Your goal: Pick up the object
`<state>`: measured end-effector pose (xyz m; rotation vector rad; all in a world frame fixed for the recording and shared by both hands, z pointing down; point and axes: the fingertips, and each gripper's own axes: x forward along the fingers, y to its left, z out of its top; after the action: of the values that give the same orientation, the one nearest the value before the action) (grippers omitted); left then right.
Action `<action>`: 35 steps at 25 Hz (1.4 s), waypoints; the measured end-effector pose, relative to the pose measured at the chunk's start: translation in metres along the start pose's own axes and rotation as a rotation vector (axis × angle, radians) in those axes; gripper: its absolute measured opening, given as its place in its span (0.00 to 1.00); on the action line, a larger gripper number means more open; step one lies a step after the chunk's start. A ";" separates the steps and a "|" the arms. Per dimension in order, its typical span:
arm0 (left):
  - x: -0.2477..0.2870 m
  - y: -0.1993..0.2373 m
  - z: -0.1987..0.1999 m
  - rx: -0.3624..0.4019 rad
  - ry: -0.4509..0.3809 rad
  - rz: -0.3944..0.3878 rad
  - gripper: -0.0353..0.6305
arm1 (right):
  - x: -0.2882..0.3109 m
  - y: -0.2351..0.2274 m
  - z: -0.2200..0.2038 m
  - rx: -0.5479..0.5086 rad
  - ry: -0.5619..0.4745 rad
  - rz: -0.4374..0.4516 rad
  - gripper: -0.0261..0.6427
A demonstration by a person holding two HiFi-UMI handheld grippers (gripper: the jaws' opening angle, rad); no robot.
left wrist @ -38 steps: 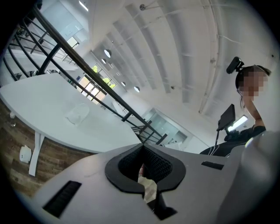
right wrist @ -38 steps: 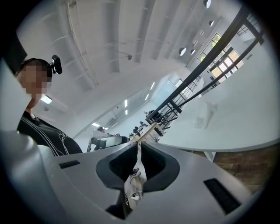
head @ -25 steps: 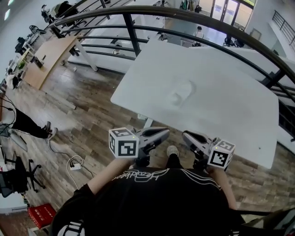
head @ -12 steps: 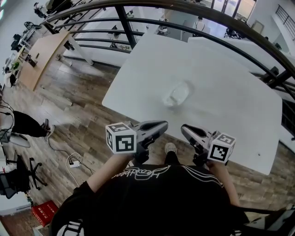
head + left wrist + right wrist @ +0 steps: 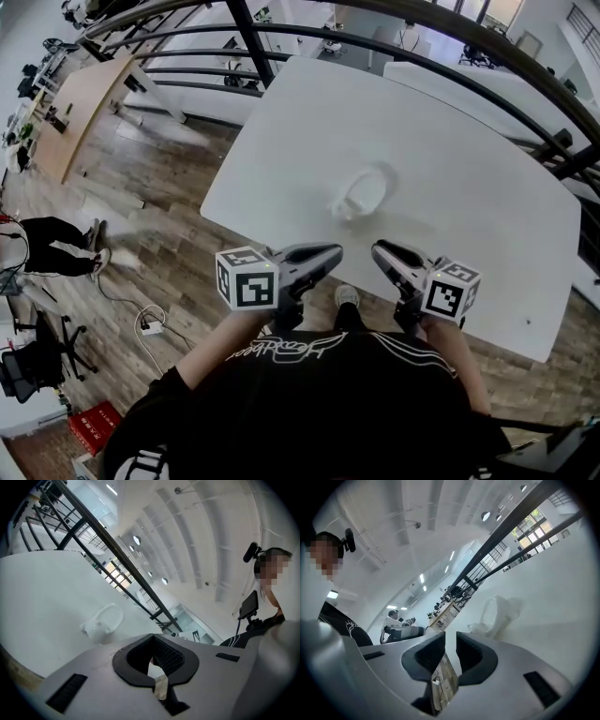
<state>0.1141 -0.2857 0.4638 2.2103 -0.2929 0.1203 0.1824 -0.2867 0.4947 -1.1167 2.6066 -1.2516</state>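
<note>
Left gripper (image 5: 331, 252): your jaws were clenched on nothing;
Right gripper (image 5: 379, 250): your jaws were clenched, empty;
Object (image 5: 364, 193): white, possibly a tipped cup; it lay on the table (image 5: 469, 178), ahead of both jaws, apart

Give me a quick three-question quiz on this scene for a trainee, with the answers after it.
1. True or false: the white object lies on the white table.
2. What is between the jaws of the right hand-held gripper? A) the white object B) nothing C) a cable
3. Does the left hand-held gripper touch the white object?
Key: 1 true; 2 B; 3 no, it is apart from it.
</note>
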 end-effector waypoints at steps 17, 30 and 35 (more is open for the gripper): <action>0.005 0.032 0.035 -0.012 -0.005 0.060 0.06 | 0.035 -0.098 0.029 0.196 0.015 -0.241 0.27; -0.006 0.052 0.047 -0.034 -0.022 0.077 0.06 | 0.071 -0.128 0.023 0.330 0.096 -0.279 0.27; -0.006 0.061 0.037 -0.055 -0.022 0.081 0.06 | 0.078 -0.139 0.016 0.363 0.112 -0.288 0.27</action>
<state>0.0927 -0.3501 0.4868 2.1470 -0.3941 0.1304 0.2118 -0.4033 0.6008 -1.4113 2.2083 -1.8010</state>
